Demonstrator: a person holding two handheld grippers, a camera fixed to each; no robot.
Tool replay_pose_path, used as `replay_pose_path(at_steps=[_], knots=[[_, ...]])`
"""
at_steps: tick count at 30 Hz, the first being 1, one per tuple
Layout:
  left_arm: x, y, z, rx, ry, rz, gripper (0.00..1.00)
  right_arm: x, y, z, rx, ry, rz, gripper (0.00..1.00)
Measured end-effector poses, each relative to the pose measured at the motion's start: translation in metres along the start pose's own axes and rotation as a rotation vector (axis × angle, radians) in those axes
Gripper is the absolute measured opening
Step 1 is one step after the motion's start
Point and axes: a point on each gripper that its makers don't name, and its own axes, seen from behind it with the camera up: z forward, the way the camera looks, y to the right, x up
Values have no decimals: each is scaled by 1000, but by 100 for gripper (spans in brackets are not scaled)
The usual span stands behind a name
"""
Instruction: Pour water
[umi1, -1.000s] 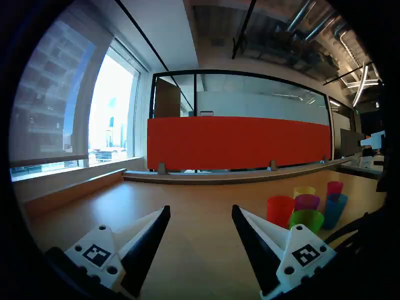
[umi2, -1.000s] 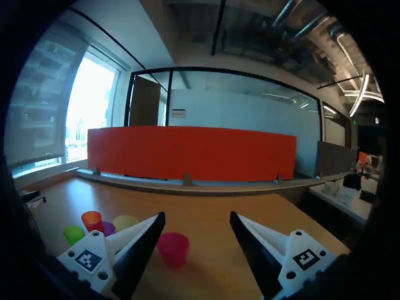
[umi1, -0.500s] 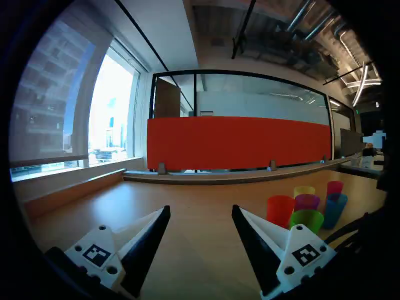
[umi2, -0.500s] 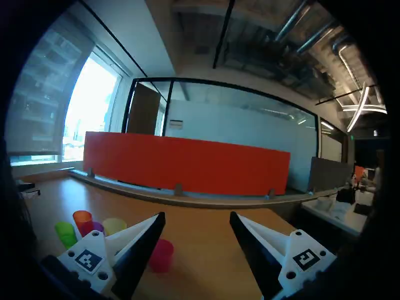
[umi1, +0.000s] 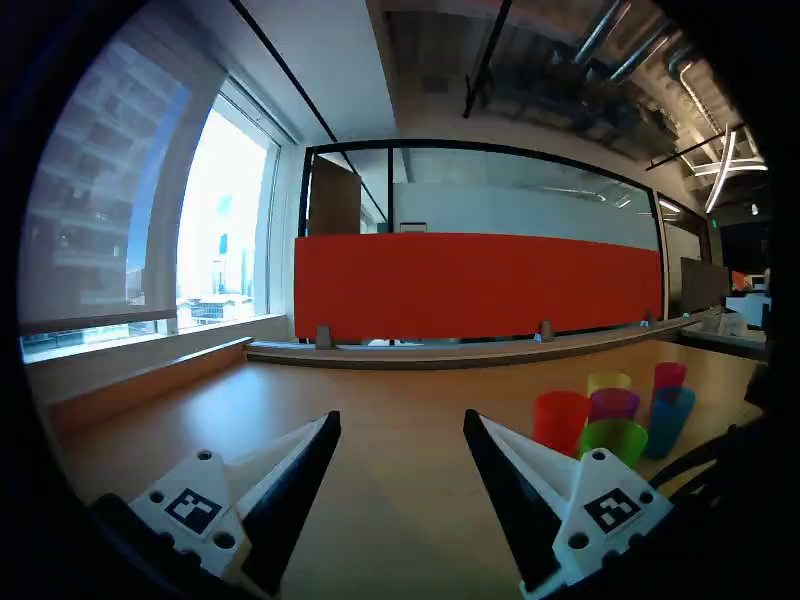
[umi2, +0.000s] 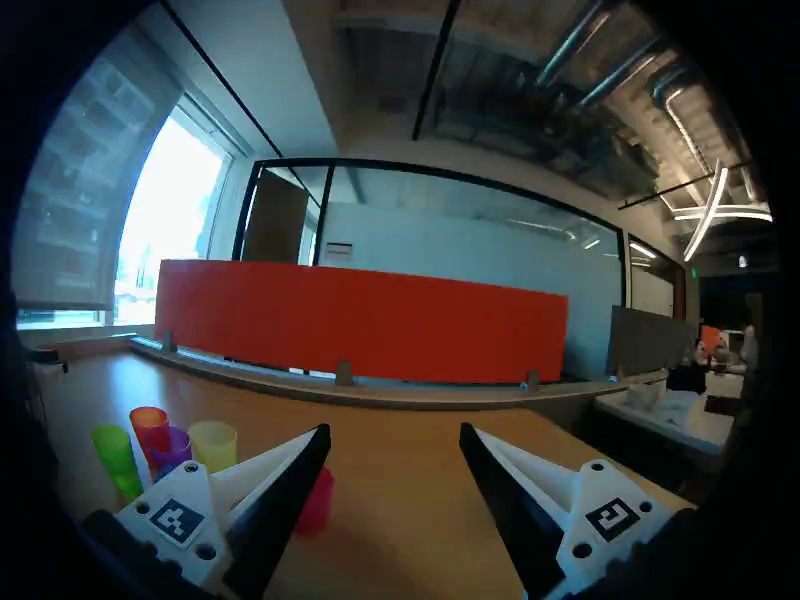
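A broad wooden bench (umi1: 400, 400) runs back to a long orange partition (umi1: 480, 285) along its far edge, with a bright window (umi1: 220, 240) to one side. The left gripper (umi1: 401, 415) points along the bench with its jaws spread wide and nothing between them; bare wood shows in the gap. The right gripper (umi2: 395, 428) is likewise agape and holds nothing. In the left gripper view, plastic cups stand in a tight cluster on the bench outside the jaws, beyond the right-hand finger. A red cup (umi1: 560, 420) is nearest the gap, with a green cup (umi1: 612, 440), a purple cup (umi1: 613, 403), a blue cup (umi1: 668, 418), a yellow cup (umi1: 608, 381) and a pink cup (umi1: 669, 375) past it. In the right gripper view the pink cup stands apart from the rest, partly hidden behind the left-hand finger at the edge of the gap.
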Motion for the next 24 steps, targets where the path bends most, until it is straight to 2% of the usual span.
replay_pose_path(at_steps=[6, 15, 24], knots=[[0, 0, 0, 0, 0, 0, 91, -10, -7, 0, 23, 31, -6, 100], [0, 0, 0, 0, 0, 0, 91, -19, -7, 3, 31, 39, 48, 100], [0, 0, 0, 0, 0, 0, 91, -44, 4, 6, 8, 5, 77, 100]])
